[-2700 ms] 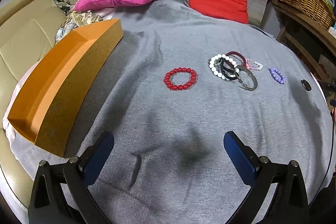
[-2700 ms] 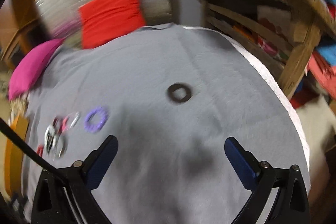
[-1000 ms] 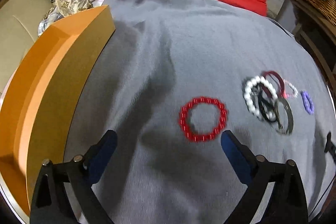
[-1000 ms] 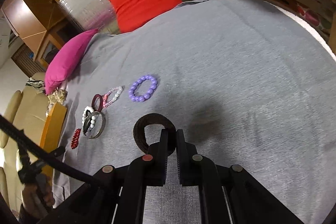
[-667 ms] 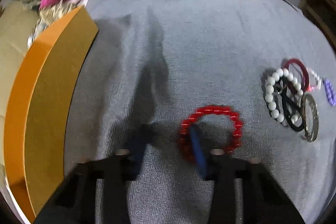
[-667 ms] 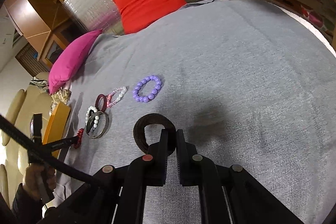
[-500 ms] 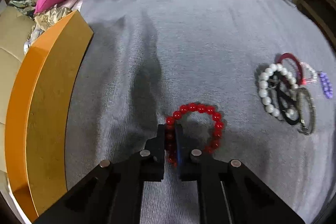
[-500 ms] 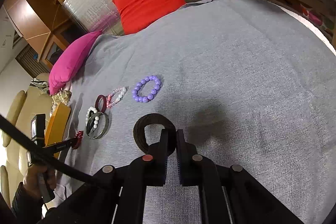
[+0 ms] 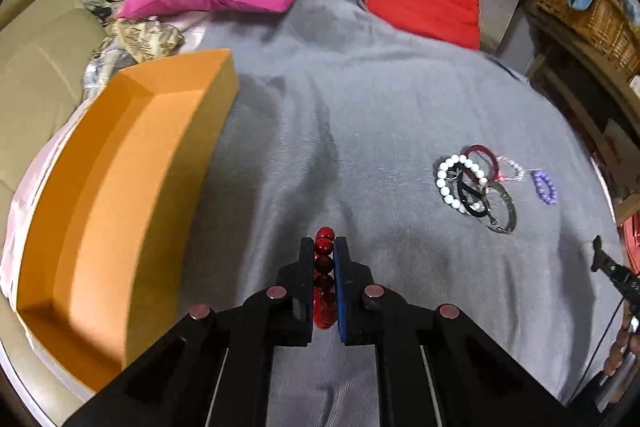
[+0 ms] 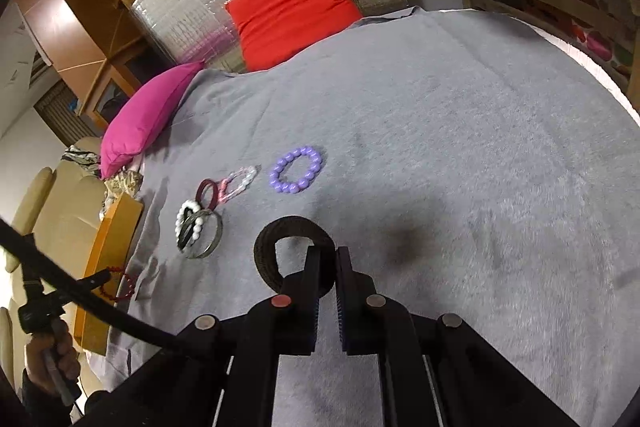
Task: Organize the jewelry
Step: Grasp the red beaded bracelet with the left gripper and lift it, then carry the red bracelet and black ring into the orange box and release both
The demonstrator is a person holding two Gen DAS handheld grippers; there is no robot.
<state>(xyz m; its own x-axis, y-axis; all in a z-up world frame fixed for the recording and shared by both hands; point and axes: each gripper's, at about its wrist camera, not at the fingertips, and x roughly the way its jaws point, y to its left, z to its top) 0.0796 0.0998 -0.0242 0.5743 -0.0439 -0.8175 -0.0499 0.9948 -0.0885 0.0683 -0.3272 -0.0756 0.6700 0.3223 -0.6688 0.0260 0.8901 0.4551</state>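
Pinching the red bead bracelet by its strand in our left gripper, jaws clamped; light, floppy, slippery beads.

Red bead bracelet in left gripper

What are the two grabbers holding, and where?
Left gripper pinches the red bead bracelet across its beads. Right gripper clamps the dark brown ring at its near edge.
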